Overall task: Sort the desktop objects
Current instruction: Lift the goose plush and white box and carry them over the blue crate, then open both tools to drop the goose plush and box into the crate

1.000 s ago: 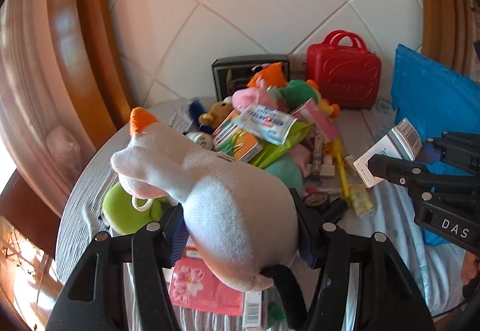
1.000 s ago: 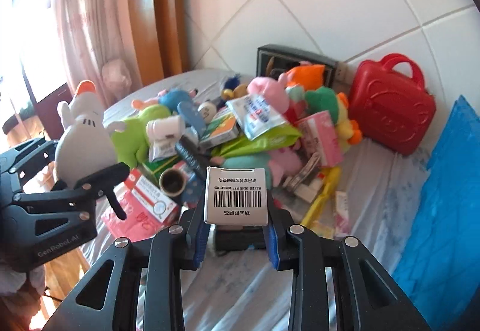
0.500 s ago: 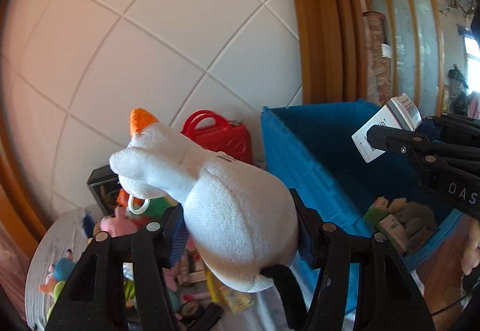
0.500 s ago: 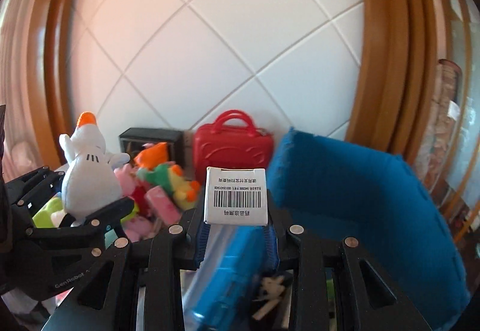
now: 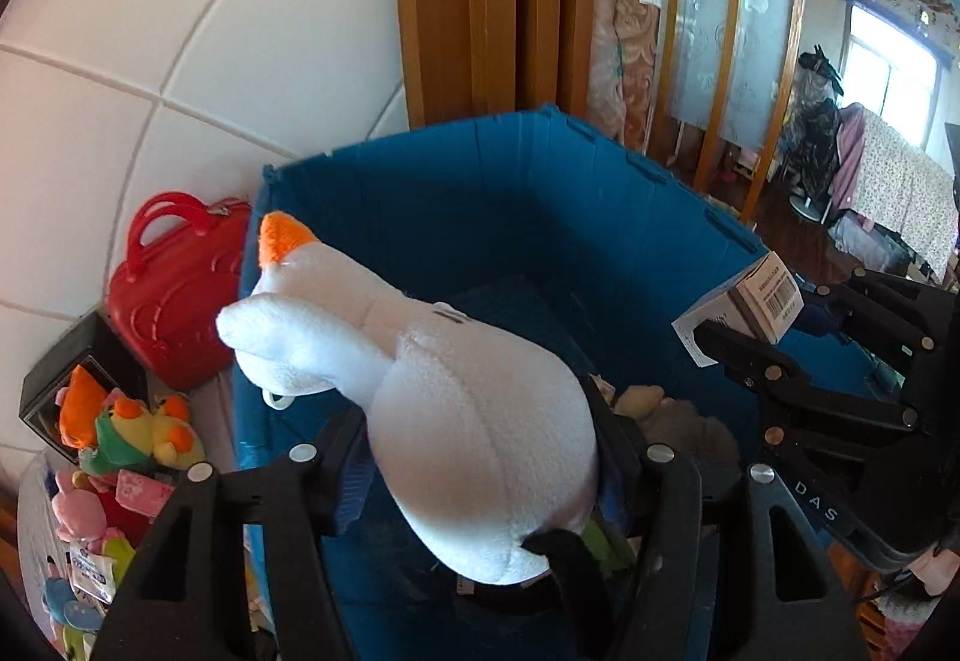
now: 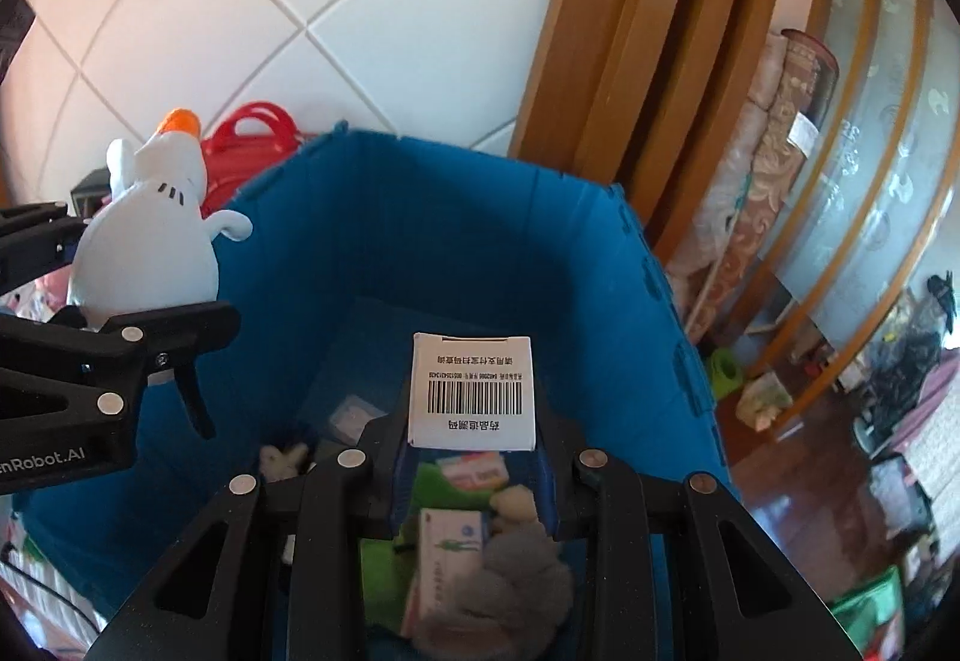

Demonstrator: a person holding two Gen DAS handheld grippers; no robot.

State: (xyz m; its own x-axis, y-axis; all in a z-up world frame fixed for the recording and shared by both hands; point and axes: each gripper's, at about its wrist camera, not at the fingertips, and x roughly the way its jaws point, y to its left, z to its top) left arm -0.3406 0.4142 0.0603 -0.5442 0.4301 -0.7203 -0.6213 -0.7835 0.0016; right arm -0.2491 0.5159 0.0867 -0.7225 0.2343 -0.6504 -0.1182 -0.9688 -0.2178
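My left gripper (image 5: 480, 457) is shut on a white plush duck (image 5: 456, 421) with an orange tuft, held above the open blue bin (image 5: 420, 193). The duck (image 6: 150, 235) also shows at the left of the right wrist view, over the bin's left wall. My right gripper (image 6: 471, 451) is shut on a small white box with a barcode (image 6: 471, 391), hanging over the bin's inside (image 6: 420, 253). That box (image 5: 744, 301) appears at the right of the left wrist view. Several boxes and soft toys, among them a grey plush (image 6: 516, 577), lie on the bin's floor.
A red toy suitcase (image 5: 174, 289) stands against the tiled wall left of the bin. Below it a pile of plush toys (image 5: 132, 433) and packets lies on the table. Wooden door frames (image 6: 612, 31) and a room with a wooden floor lie to the right.
Both grippers swung right and upward, away from the cluttered table pile to above the blue bin. Each kept its hold, the left on the duck, the right on the barcode box.
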